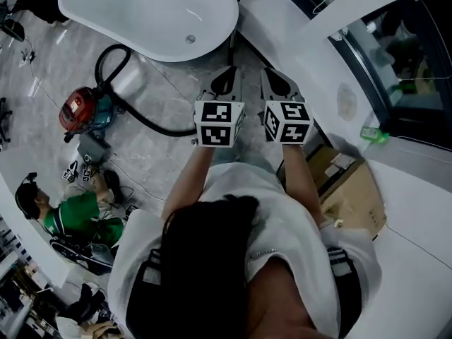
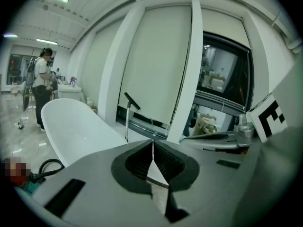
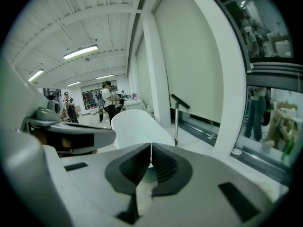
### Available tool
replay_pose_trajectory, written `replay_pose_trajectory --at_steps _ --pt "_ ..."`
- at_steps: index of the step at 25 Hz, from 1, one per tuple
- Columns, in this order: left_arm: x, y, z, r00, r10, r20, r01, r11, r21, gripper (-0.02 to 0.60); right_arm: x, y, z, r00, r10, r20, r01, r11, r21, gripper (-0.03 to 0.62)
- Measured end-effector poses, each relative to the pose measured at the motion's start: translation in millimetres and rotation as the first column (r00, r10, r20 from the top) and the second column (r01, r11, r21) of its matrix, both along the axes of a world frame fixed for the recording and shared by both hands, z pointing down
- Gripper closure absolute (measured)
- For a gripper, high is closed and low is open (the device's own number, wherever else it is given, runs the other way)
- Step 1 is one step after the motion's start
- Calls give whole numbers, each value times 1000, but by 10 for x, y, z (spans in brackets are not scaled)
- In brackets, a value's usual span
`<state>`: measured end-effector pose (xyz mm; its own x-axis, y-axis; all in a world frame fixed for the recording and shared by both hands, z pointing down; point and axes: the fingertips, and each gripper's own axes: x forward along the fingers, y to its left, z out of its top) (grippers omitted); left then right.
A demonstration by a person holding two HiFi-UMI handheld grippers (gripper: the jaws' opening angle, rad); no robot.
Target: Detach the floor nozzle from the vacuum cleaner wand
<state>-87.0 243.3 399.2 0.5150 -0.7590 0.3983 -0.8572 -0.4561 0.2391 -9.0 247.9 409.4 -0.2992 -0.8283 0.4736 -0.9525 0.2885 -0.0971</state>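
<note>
The red and teal vacuum cleaner (image 1: 83,110) sits on the marble floor at the left. Its black hose (image 1: 120,94) loops past the tub and runs under my left gripper's marker cube. No floor nozzle shows plainly. A thin upright pole with an angled black top (image 2: 128,115) (image 3: 176,116) stands at the tub's end, ahead of both grippers. My left gripper (image 1: 226,80) (image 2: 152,143) and right gripper (image 1: 277,80) (image 3: 151,150) are held side by side in the air, both shut and empty, well apart from the vacuum.
A white bathtub (image 1: 141,16) lies ahead left. A window wall and sill (image 1: 395,83) run along the right, with a green bottle (image 1: 374,134) on the sill. A cardboard box (image 1: 357,193) lies at the right. A person in green (image 1: 74,214) sits at the left.
</note>
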Motion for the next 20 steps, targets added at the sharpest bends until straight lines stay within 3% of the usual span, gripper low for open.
replay_pose_trajectory --at_steps 20 --pt "-11 -332 -169 999 35 -7 -34 998 47 578 -14 -306 -171 999 29 -14 -28 998 54 579"
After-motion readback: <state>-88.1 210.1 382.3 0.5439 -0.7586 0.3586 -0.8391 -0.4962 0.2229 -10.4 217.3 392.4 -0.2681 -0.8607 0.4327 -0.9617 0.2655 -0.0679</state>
